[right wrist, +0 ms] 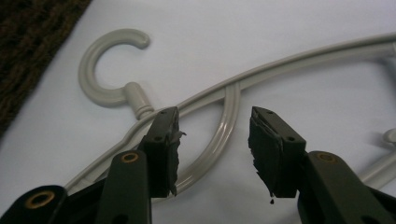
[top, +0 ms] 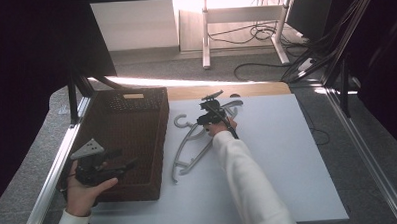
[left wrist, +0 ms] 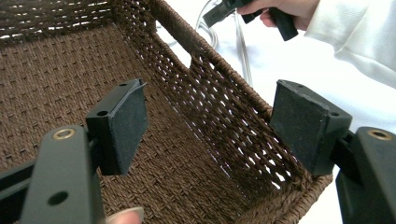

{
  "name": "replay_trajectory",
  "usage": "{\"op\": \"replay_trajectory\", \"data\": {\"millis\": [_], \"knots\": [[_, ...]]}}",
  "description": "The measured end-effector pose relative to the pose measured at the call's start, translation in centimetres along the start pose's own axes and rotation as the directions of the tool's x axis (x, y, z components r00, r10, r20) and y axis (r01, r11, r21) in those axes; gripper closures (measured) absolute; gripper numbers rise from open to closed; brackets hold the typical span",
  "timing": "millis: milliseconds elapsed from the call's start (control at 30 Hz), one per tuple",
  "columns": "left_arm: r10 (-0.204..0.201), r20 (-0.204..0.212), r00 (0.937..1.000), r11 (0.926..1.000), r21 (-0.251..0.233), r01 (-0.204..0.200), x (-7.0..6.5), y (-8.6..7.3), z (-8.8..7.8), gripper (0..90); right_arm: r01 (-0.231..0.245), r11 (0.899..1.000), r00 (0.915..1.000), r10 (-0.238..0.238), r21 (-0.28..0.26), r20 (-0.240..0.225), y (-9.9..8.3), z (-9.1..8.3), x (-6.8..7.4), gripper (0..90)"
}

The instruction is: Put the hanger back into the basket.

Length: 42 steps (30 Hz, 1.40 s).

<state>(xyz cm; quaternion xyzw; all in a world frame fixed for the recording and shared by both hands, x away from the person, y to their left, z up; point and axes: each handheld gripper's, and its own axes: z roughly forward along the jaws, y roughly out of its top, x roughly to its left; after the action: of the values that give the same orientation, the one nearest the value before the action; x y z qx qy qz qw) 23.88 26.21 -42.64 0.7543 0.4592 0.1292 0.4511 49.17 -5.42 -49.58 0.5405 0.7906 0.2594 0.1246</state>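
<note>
One white table (top: 289, 179) carried the whole scene, and at its left side stood the brown woven basket (top: 161, 138), whose floor was bare wherever we could see it. We judged the work to be moving the grey hanger (top: 190, 147) into that basket, and to be at its very start: the hanger lay flat on the table just beside the basket's right wall, not yet lifted. Grasping, lifting, carrying over the wall and setting down all remained.

More grey bars showed past the hanger's far end (top: 232, 104); we could not tell whether they belonged to a second hanger.

Above the hanger's neck, the right gripper (right wrist: 215, 140) pointed down with its jaws parted. The curved brace (right wrist: 229, 116) ran up between them, and neither pad pressed on it. The left gripper (left wrist: 208, 116) hung over the basket's near end with its jaws wide apart and nothing between them.

Smallest, the hook (right wrist: 100, 70) curled towards the basket.

The basket's right wall (left wrist: 224, 84) rose between hanger and basket floor, so we expected the hanger to need lifting clear of it. We also thought the left gripper, held over the basket, might crowd the drop. Desk legs (top: 205, 36) and loose cables (top: 256, 32) on the floor beyond the table were well apart from the work.
</note>
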Motion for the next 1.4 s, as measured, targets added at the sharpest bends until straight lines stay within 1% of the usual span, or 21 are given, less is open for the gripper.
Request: {"op": "replay_trajectory", "data": {"millis": [33, 133, 167, 267, 433, 467, 533, 667, 800, 833, 867, 900, 933, 967, 1000, 1033, 1067, 1100, 1200, 1367, 1400], "knots": [[0.0, 0.0, 1.0, 1.0, 0.0, 0.0, 0.0, 0.0, 0.0, 27.0, -0.007, 1.0, 1.0, 0.007, 0.006, 0.003, 0.0, 0.2, 0.0, 54.9], [0.001, 0.002, 1.0, 1.0, 0.002, -0.001, 0.1, 0.0, 0.1, 27.0, -0.015, 1.0, 0.9999, 0.015, 0.001, 0.006, 0.1, 0.6, 0.1, 56.7], [0.002, 0.002, 1.0, 1.0, 0.004, -0.002, 0.1, -0.1, 0.1, 27.0, -0.02, 1.0, 0.9998, 0.02, 0.009, 0.01, 0.2, 0.8, 0.3, 59.0], [0.001, 0.0, 1.0, 1.0, 0.001, -0.001, 0.2, -0.1, 0.0, 27.0, -0.022, 0.999, 0.999, 0.021, 0.023, 0.039, 0.3, 1.2, 0.3, 63.3], [0.0, -0.004, 1.0, 1.0, 0.0, 0.0, 0.3, -0.1, -0.1, 27.0, -0.031, 0.999, 0.9977, 0.028, 0.044, 0.061, 0.3, 1.6, 0.4, 70.0], [0.0, -0.004, 1.0, 1.0, 0.0, 0.0, 0.3, -0.1, -0.1, 27.0, -0.031, 0.999, 0.9977, 0.028, 0.044, 0.061, 0.3, 1.6, 0.4, 70.0], [-0.001, -0.005, 1.0, 1.0, 0.0, 0.001, 0.4, -0.1, -0.1, 27.0, -0.045, 0.998, 0.9962, 0.041, 0.053, 0.077, 0.1, 1.9, 0.3, 72.8], [-0.001, -0.007, 1.0, 1.0, 0.0, 0.001, 0.3, -0.1, 0.0, 27.0, -0.049, 0.998, 0.9949, 0.045, 0.044, 0.091, 0.2, 1.9, 0.4, 74.6], [0.0, -0.008, 1.0, 1.0, 0.0, 0.0, 0.3, -0.1, 0.0, 27.0, -0.087, 0.996, 0.9916, 0.083, 0.036, 0.099, 0.2, 2.0, 0.3, 77.6], [0.0, -0.008, 1.0, 1.0, 0.0, 0.0, 0.3, -0.1, 0.0, 27.0, -0.087, 0.996, 0.9916, 0.083, 0.036, 0.099, 0.2, 2.0, 0.3, 77.6], [-0.001, -0.008, 1.0, 1.0, -0.001, 0.001, 0.3, -0.1, 0.0, 27.0, -0.108, 0.994, 0.9892, 0.105, 0.025, 0.103, 0.2, 2.0, 0.4, 78.6], [-0.001, -0.008, 1.0, 1.0, -0.001, 0.001, 0.3, -0.1, 0.0, 27.0, -0.115, 0.993, 0.988, 0.113, 0.019, 0.106, 0.2, 2.1, 0.3, 78.9], [-0.001, -0.01, 0.9999, 1.0, 0.0, 0.001, 0.3, -0.1, 0.0, 27.0, -0.115, 0.993, 0.988, 0.113, 0.019, 0.106, 0.2, 2.1, 0.3, 78.9], [-0.001, -0.011, 0.9999, 1.0, -0.002, 0.001, 0.4, -0.1, 0.0, 27.1, -0.127, 0.992, 0.9868, 0.125, 0.015, 0.104, 0.2, 2.1, 0.3, 79.6], [-0.003, -0.012, 0.9999, 1.0, -0.002, 0.003, 0.4, -0.2, 0.0, 27.1, -0.15, 0.989, 0.9843, 0.149, 0.01, 0.095, 0.2, 2.1, 0.1, 80.6], [-0.003, -0.013, 0.9999, 1.0, -0.001, 0.003, 0.4, -0.2, 0.0, 27.0, -0.157, 0.988, 0.9835, 0.155, 0.007, 0.093, 0.2, 2.1, 0.0, 81.4], [-0.003, -0.013, 0.9999, 1.0, -0.001, 0.003, 0.4, -0.2, 0.0, 27.0, -0.157, 0.988, 0.9835, 0.155, 0.007, 0.093, 0.2, 2.1, 0.0, 81.4], [-0.003, -0.013, 0.9999, 1.0, -0.002, 0.003, 0.5, -0.2, 0.0, 27.1, -0.159, 0.987, 0.984, 0.158, 0.007, 0.082, 0.2, 2.0, -0.1, 81.8], [-0.003, -0.014, 0.9999, 1.0, -0.002, 0.003, 0.5, -0.2, 0.0, 27.0, -0.164, 0.986, 0.9835, 0.163, 0.007, 0.077, 0.2, 2.0, -0.2, 81.9], [-0.003, -0.014, 0.9999, 1.0, -0.001, 0.003, 0.5, -0.2, 0.0, 27.1, -0.149, 0.989, 0.9866, 0.148, 0.007, 0.069, 0.1, 1.9, -0.3, 82.0], [-0.003, -0.016, 0.9999, 1.0, -0.001, 0.003, 0.5, -0.2, 0.0, 27.0, -0.146, 0.989, 0.9873, 0.146, -0.001, 0.063, 0.1, 1.7, -0.4, 82.1]]}}
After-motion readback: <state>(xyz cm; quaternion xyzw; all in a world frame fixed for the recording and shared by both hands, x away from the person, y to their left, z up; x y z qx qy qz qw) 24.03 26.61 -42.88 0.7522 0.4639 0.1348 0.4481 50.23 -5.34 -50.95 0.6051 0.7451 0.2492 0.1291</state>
